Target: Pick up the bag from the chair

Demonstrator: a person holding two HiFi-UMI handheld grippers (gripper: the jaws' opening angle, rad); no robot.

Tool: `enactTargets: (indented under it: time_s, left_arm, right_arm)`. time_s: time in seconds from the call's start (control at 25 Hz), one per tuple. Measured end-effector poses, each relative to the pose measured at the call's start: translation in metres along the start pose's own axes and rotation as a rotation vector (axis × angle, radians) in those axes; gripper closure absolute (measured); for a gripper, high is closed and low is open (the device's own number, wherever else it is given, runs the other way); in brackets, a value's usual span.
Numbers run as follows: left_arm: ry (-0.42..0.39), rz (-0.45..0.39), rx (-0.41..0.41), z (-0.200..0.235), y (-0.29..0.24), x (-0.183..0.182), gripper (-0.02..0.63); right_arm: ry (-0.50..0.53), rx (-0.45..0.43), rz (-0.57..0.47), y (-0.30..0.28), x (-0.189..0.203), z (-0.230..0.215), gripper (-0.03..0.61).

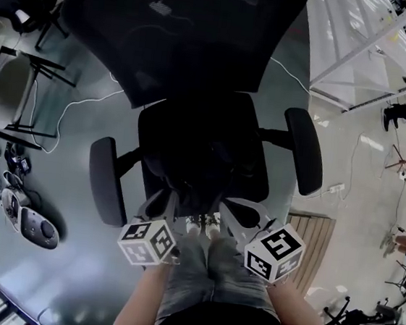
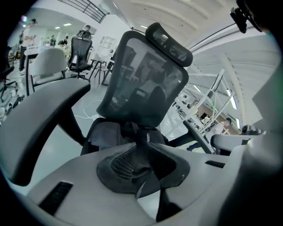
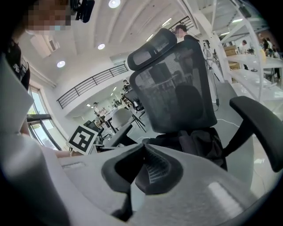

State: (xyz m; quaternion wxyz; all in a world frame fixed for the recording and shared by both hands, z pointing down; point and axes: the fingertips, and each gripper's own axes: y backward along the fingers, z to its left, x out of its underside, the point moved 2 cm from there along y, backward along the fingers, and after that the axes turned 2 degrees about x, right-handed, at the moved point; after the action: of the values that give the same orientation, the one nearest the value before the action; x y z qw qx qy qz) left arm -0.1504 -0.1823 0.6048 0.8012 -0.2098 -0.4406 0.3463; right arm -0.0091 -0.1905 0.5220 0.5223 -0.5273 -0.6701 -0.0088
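The dark bag (image 1: pixel 203 158) lies on the black chair (image 1: pixel 180 39), mid-frame. Just below it, the left gripper (image 1: pixel 164 206) has its jaws slightly apart, with the bag's strap (image 2: pixel 147 136) seemingly at their tips. The right gripper (image 1: pixel 242 214) is closed on nothing.

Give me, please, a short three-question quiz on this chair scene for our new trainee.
1. True or false: the bag hangs from the top of the chair.
2. The bag is: A white, B dark, C red?
3. How many armrests does the chair have?
Key: 1 false; 2 B; 3 two.
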Motion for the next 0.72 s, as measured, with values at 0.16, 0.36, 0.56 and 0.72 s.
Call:
enactTargets:
  time_s: [0.16,0.36,0.56,0.72]
  left_arm:
    - [0.034,0.006,-0.076,0.021,-0.015,0.009,0.469]
    - [0.066,0.005,-0.16,0.049,-0.036,0.021,0.386]
    - [0.078,0.015,-0.176,0.067,-0.061,0.026,0.322]
    - [0.083,0.043,-0.175,0.076,-0.081,0.029,0.302]
  right_arm:
    - [-0.018,-0.012,0.01,-0.01,0.006,-0.004,0.58]
    - [-0.043,-0.026,0.043,-0.024,0.025,-0.009,0.58]
    - [-0.084,-0.024,0.072,-0.031,0.047,-0.021,0.58]
    - [-0.115,0.002,0.088,-0.033,0.055,-0.034,0.58]
